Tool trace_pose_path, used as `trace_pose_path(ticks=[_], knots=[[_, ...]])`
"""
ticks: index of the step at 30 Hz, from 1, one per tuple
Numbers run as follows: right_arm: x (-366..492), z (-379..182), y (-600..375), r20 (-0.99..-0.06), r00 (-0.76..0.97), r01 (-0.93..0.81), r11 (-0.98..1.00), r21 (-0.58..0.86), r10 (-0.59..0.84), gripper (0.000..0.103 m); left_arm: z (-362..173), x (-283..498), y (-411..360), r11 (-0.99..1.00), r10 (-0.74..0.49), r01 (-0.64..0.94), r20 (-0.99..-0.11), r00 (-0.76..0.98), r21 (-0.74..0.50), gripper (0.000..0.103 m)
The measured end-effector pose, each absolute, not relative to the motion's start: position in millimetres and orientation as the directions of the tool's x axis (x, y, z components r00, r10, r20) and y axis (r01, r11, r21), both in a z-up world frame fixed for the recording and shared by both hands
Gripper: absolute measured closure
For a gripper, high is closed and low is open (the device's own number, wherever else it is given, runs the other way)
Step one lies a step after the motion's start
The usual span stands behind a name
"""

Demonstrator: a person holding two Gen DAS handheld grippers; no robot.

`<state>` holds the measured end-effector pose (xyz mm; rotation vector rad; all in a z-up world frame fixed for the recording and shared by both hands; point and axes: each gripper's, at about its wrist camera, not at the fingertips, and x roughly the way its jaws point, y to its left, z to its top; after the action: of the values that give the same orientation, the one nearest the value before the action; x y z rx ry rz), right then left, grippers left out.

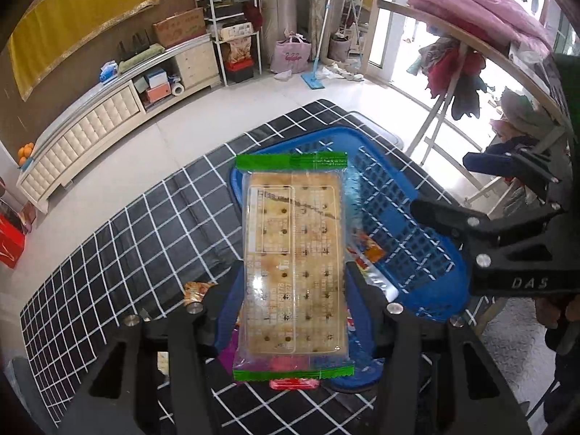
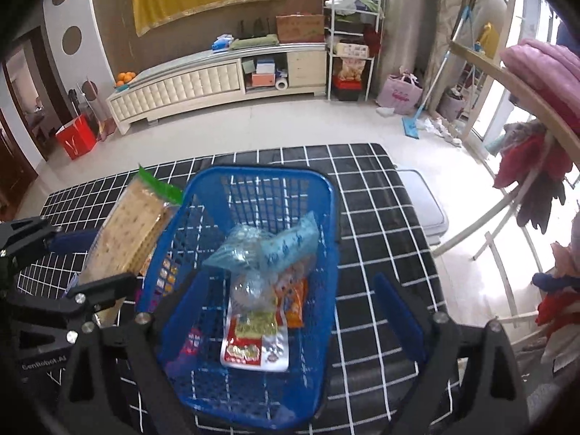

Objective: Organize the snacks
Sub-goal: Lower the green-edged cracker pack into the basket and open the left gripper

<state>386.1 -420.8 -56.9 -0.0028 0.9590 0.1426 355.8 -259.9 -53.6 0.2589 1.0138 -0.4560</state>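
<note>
Blue-padded left fingers (image 1: 250,304) around cracker pack (image 1: 293,264)

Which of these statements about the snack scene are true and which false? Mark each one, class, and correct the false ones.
1. The left gripper holds a cracker packet. True.
2. The basket is red. False: it is blue.
3. The right gripper grips a snack bag. False: its fingers are apart, with nothing between them.
4. Snack packets already lie in the basket. True.
5. The basket sits on a checked cloth. True.
</note>
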Motion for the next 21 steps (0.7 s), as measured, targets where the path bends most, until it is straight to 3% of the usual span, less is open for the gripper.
trace_pose_path(ticks=[21], knots=[[342,-104,-481,-0.847,0.522,0.012,0.992,0.125,0.1,0.008,-107,347,-334,0.849,-0.293,0.52,-0.903,0.314,-0.094,0.051]])
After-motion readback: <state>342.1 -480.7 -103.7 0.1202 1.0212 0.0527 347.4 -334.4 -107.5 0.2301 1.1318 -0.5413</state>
